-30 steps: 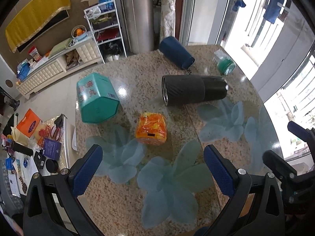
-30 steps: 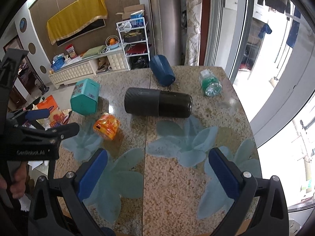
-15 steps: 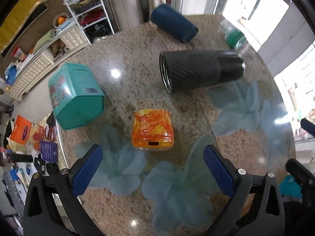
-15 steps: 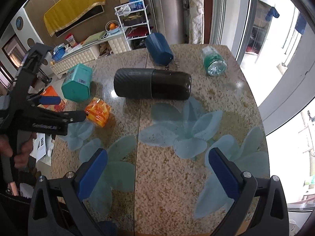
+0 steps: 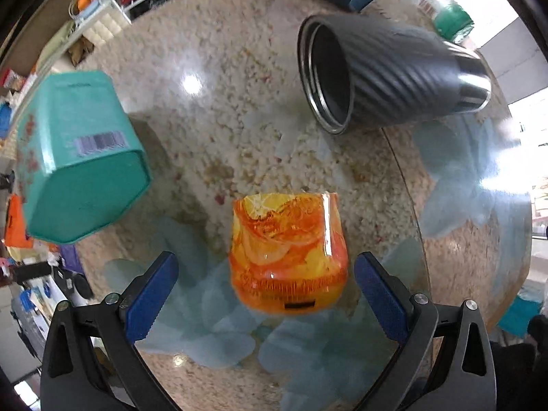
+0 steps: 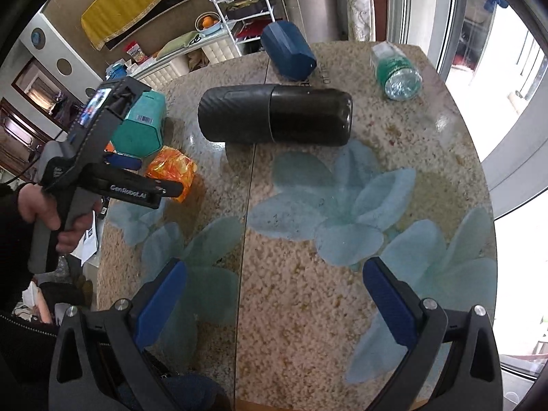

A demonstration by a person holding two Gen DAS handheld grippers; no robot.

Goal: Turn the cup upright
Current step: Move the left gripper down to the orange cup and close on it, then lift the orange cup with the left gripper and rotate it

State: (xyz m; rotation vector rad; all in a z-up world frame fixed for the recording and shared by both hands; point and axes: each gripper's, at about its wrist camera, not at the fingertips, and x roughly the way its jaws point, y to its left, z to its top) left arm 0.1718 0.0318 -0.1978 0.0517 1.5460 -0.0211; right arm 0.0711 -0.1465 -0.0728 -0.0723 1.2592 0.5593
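Observation:
A small orange and yellow cup [image 5: 287, 257] lies on the stone table, its near end between my left gripper's [image 5: 263, 301] open blue fingers, which do not touch it. In the right wrist view the cup [image 6: 171, 171] sits at the left, partly behind the left gripper [image 6: 137, 178]. A large black ribbed cup [image 5: 387, 72] lies on its side, mouth toward the left; it also shows in the right wrist view [image 6: 274, 116]. My right gripper [image 6: 274, 301] is open and empty above the table's near part.
A teal hexagonal box [image 5: 75, 157] lies left of the orange cup. A dark blue cup [image 6: 287, 51] and a green-labelled bottle [image 6: 397, 72] lie at the far side. The round table edge [image 6: 486, 205] runs along the right.
My left gripper has moved forward and down, so the orange cup now sits between its fingers. The right gripper has shifted slightly closer to the table.

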